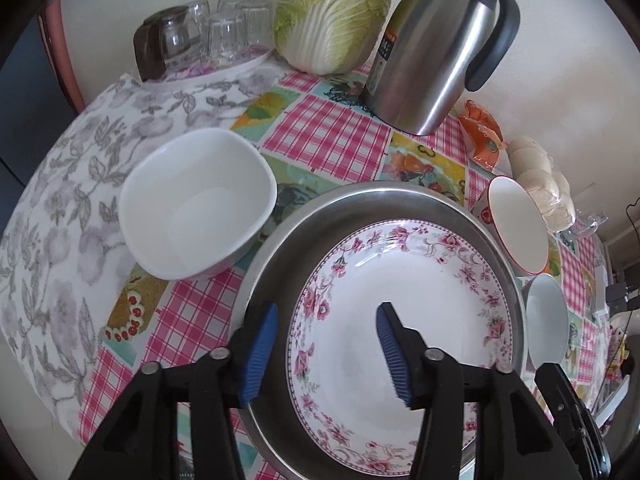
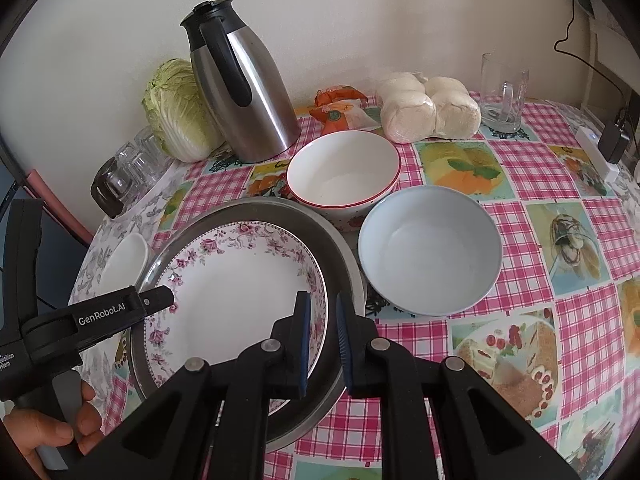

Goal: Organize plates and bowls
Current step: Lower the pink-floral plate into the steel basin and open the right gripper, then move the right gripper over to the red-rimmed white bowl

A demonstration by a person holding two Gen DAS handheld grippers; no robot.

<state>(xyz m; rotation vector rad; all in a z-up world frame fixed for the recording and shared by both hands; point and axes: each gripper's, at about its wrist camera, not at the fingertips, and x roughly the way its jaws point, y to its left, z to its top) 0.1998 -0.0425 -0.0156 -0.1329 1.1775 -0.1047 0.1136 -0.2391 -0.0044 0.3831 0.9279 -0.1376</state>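
A floral-rimmed white plate [image 1: 400,320] lies inside a round steel pan [image 1: 360,200] on the table. My left gripper [image 1: 328,348] is open and straddles the plate's left rim. My right gripper [image 2: 322,340] is nearly closed around the plate's right rim [image 2: 320,280]; the narrow gap holds the rim edge. A white square bowl [image 1: 196,204] sits left of the pan. A red-rimmed bowl [image 2: 344,172] and a pale blue bowl [image 2: 430,248] sit right of the pan.
A steel thermos jug [image 2: 244,88], a napa cabbage [image 2: 176,112], upturned glasses on a tray [image 1: 224,36], an orange packet [image 2: 340,108], bagged buns [image 2: 428,108] and a glass mug [image 2: 504,96] stand along the wall. A power strip [image 2: 596,156] lies at far right.
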